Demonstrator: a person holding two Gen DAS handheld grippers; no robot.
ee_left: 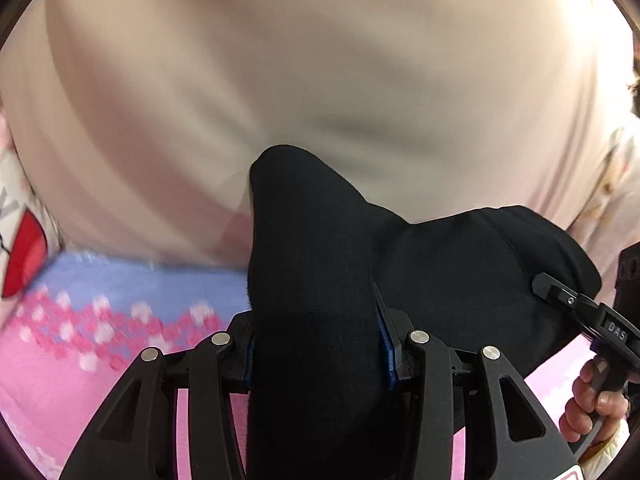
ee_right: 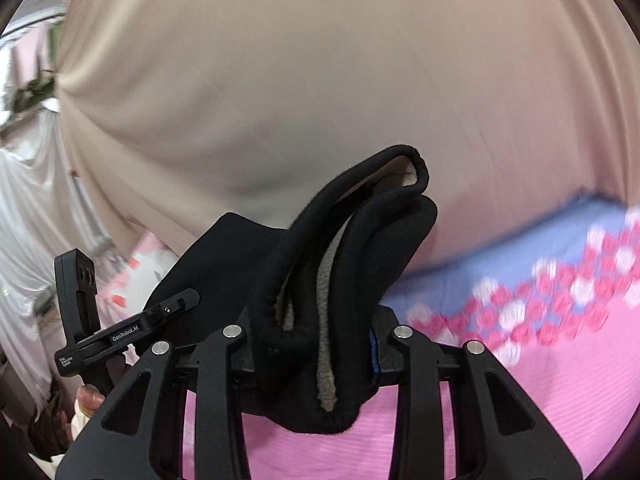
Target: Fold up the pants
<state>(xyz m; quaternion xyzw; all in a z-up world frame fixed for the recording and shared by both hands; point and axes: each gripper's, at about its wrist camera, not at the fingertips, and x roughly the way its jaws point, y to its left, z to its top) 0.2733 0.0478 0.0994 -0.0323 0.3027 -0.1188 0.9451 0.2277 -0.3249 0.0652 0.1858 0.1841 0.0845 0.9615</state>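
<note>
The black pants [ee_left: 312, 280] hang bunched between both grippers above a pink bedspread [ee_left: 48, 392]. My left gripper [ee_left: 316, 344] is shut on a thick fold of the black cloth, which bulges up past its blue pads. The pants stretch right toward my right gripper [ee_left: 568, 300], held by a hand [ee_left: 588, 412]. In the right wrist view my right gripper [ee_right: 316, 356] is shut on the pants' edge [ee_right: 348, 264], whose pale fleecy lining shows. The left gripper [ee_right: 140, 324] sits at the lower left there, gripping the same cloth.
A large beige curtain [ee_left: 280, 80] fills the background close ahead in both views. The bedspread turns blue with pink and white flowers [ee_right: 560, 292] near the curtain. White drapes [ee_right: 32, 208] hang at the left in the right wrist view. A patterned pillow [ee_left: 24, 256] lies at the far left.
</note>
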